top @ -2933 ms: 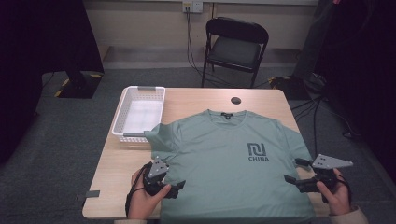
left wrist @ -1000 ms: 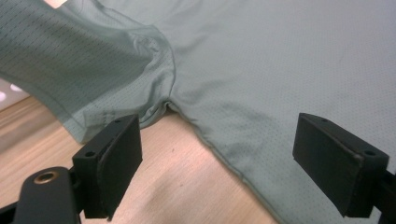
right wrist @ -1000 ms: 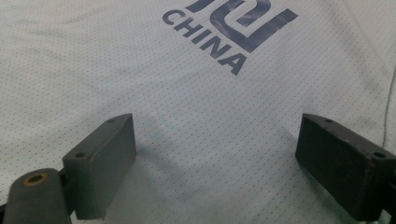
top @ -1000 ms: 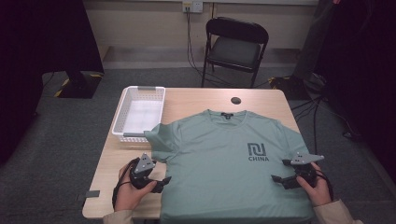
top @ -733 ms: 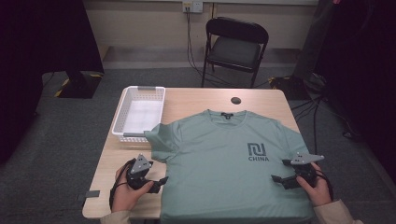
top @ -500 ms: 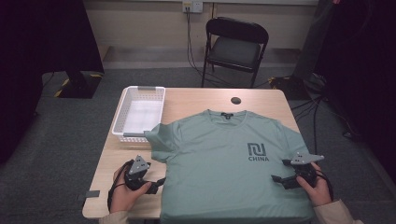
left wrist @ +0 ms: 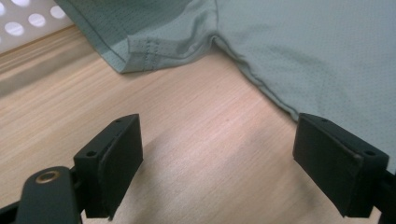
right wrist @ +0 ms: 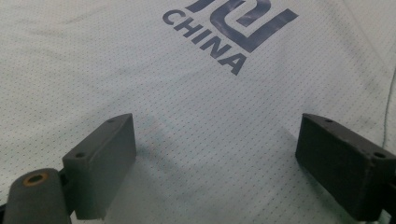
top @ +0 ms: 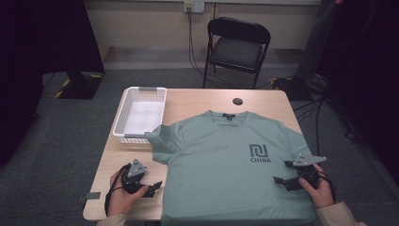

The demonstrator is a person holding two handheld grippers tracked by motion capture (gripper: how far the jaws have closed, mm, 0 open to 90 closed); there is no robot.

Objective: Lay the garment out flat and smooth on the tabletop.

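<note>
A pale green T-shirt (top: 226, 160) lies flat, front up, on the wooden table (top: 197, 101), with a dark logo and the word CHINA (top: 259, 154) on its chest. My left gripper (top: 154, 188) is open just above bare wood beside the shirt's left side seam (left wrist: 261, 84), below the left sleeve (left wrist: 154, 32). My right gripper (top: 282, 181) is open over the shirt's right side, its jaws wide apart above the fabric (right wrist: 215, 140) below the CHINA print (right wrist: 210, 39). Nothing is held in either.
A white perforated basket (top: 139, 112) stands at the table's left back, touched by the shirt's left sleeve. A small black disc (top: 237, 101) lies near the back edge. A black folding chair (top: 237, 47) stands behind the table. Cables run on the floor at the right.
The left gripper has shifted a little left and outward, off the shirt's hem area onto bare wood. The right gripper moved inward over the shirt earlier and has held still lately.
</note>
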